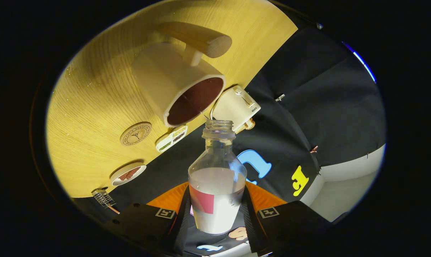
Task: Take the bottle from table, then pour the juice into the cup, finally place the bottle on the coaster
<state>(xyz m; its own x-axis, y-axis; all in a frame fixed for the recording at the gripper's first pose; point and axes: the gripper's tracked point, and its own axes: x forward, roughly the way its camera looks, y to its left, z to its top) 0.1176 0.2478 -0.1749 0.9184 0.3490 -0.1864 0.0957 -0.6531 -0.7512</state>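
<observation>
My gripper (pixel 217 210) is shut on a clear plastic bottle (pixel 217 178) with no cap, holding it between both fingers by its lower body. The bottle holds pale liquid and carries a red label patch. The view is rolled over, so the wooden table (pixel 94 107) stands tilted beyond the bottle. A cream cup (pixel 176 85) with a wooden handle and a dark inside stands on the table just beyond the bottle's mouth. A round wooden coaster (pixel 135 133) lies beside the cup, closer to the table edge.
A white boxy device with a knob (pixel 236 105) sits at the table edge near the cup, next to a small white label holder (pixel 171 138). A small round dish (pixel 128 174) and a little metal rack (pixel 103 197) lie further along the edge.
</observation>
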